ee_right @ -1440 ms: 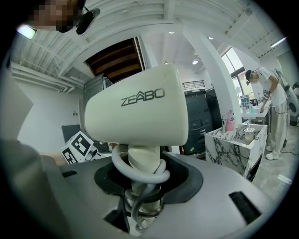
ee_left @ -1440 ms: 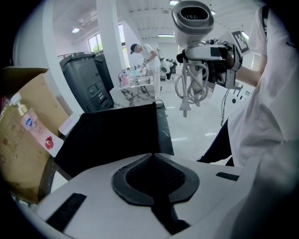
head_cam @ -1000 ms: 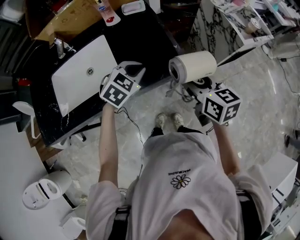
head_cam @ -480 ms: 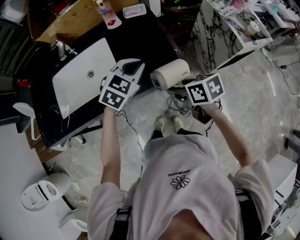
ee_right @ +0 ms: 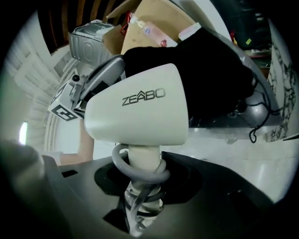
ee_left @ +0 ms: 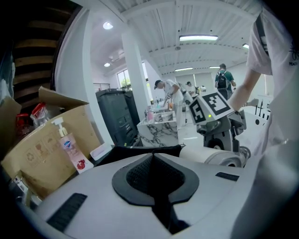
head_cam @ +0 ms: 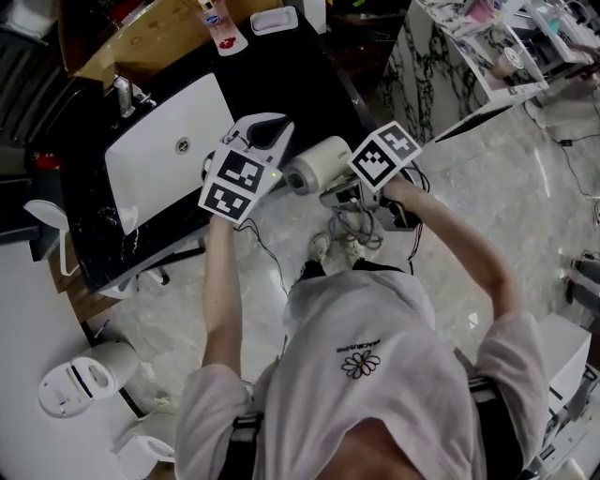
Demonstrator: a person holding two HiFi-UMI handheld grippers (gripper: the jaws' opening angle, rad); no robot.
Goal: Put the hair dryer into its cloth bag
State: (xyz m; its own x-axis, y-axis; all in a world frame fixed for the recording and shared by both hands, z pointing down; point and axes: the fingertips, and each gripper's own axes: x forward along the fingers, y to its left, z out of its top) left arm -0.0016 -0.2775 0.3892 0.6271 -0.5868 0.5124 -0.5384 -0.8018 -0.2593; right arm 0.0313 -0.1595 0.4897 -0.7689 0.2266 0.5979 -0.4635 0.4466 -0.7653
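Observation:
The white hair dryer point(head_cam: 314, 167) hangs over the counter's edge, its barrel pointing at my left gripper point(head_cam: 269, 131). My right gripper point(head_cam: 349, 192) is shut on the dryer's handle point(ee_right: 140, 165), which has the grey cord point(ee_right: 139, 173) looped round it. In the right gripper view the dryer's head point(ee_right: 135, 107) sits just in front of the black cloth bag point(ee_right: 205, 70). My left gripper point(ee_left: 154, 161) is shut on a fold of that bag point(ee_left: 140, 150) and holds it up. The dryer point(ee_left: 210, 156) lies close to the right of the bag's edge.
A white sink basin point(head_cam: 164, 150) with a faucet point(head_cam: 120, 94) is set in the black counter point(head_cam: 300, 75). A soap bottle point(head_cam: 217, 19), a cardboard box point(head_cam: 141, 37) and a small white tray point(head_cam: 274, 19) stand behind. Loose cord point(head_cam: 354, 225) dangles over the marble floor.
My right gripper has swung the hair dryer left and down, close to the left gripper, and turned it. The left gripper has risen a little with the bag.

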